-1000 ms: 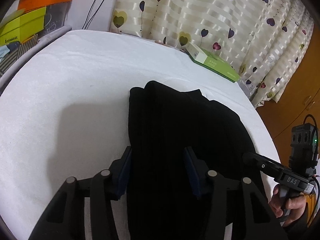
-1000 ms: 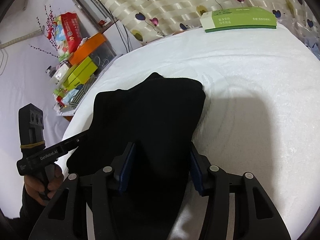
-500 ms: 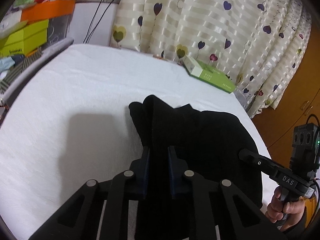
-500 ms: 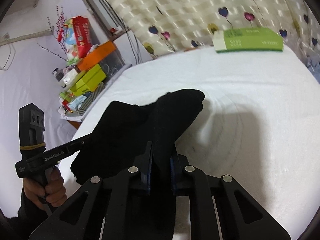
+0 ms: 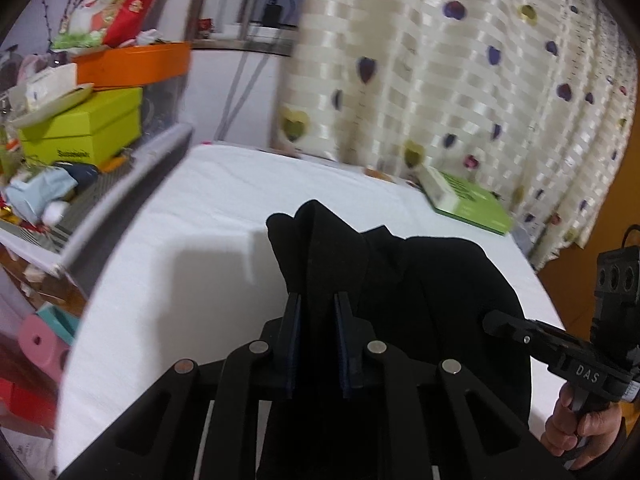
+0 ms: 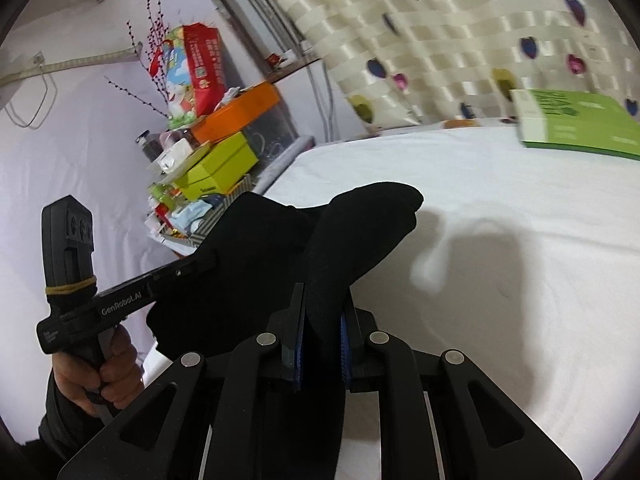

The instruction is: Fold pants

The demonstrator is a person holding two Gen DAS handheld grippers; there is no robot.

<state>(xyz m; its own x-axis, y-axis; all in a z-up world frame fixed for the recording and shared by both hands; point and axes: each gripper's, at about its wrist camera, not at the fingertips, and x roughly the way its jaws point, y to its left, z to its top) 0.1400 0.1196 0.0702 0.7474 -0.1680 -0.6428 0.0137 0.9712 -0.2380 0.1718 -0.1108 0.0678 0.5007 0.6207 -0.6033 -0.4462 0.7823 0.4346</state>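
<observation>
Both tools clamped on the black pants (image 5: 420, 280): left tool (image 5: 316, 300) pinching one raised corner, right tool (image 6: 322, 296) pinching the other, cloth lifted off the white surface (image 5: 200, 216) with the rest draped below. Best done by carrying both corners forward level and together, keeping the edge taut, then lowering flat before releasing. Hidden: lower part of the pants behind the tools, so waistband or hems impossible to tell; background blurred.

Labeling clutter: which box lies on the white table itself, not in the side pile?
The flat green and white box, alone at the table's far edge by the curtain. The orange box and lime box are stacked off the table.
</observation>
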